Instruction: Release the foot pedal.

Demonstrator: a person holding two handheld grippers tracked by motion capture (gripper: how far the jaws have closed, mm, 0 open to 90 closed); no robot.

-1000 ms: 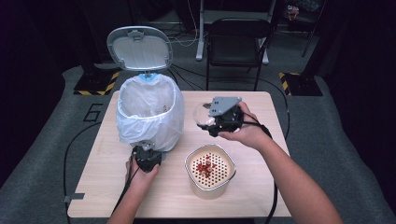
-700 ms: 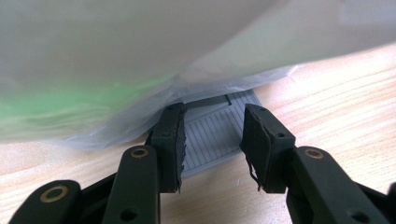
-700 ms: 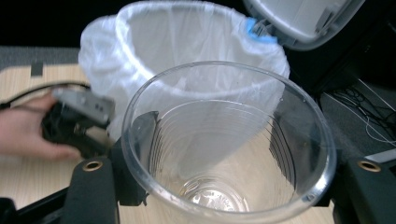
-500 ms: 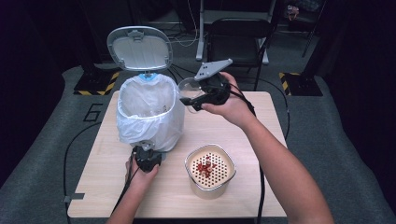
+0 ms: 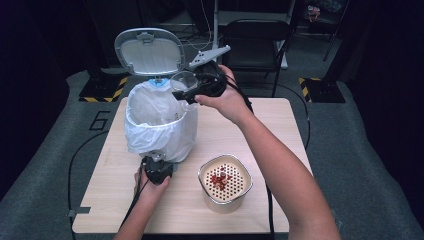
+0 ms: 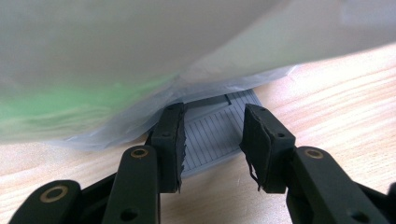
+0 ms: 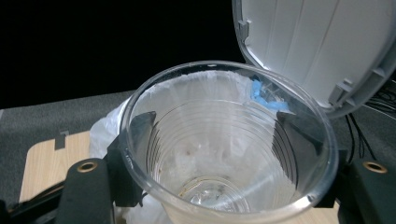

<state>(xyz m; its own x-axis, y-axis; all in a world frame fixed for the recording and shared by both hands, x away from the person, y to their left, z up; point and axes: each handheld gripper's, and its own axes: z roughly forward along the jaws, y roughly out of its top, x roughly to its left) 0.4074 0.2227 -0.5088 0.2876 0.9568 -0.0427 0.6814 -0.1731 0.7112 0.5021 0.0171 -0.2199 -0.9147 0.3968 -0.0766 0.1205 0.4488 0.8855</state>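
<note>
Holding a clear plastic cup (image 5: 183,80) in the right gripper (image 5: 192,89) — jaws clamped on the cup's walls from both sides, seen pressing against the ribbed plastic in the right gripper view (image 7: 229,154). Hovering tilted above the far right rim of the white-bagged bin (image 5: 159,122), cup mouth just over the bag's opening. Showing nothing solid in the cup; only the crumpled white liner (image 7: 196,93) and a blue scrap (image 7: 266,95) visible through it.

Standing open behind the bin: the grey lid (image 5: 149,51), hinged upright, its inner face toward the camera.

Resting at the near foot of the bin: the left gripper (image 5: 158,170), low on the wooden table (image 5: 280,130). Jaws standing apart in the left gripper view (image 6: 212,140), straddling a grey ribbed pedal (image 6: 212,128) that is poking out from under the bag's hem — whether pressing it down, cannot tell.

Sitting near the bin on its near right side: a cream square-mouthed container with a perforated insert (image 5: 225,182), red bits lying on the holes. Well apart from both grippers.
</note>
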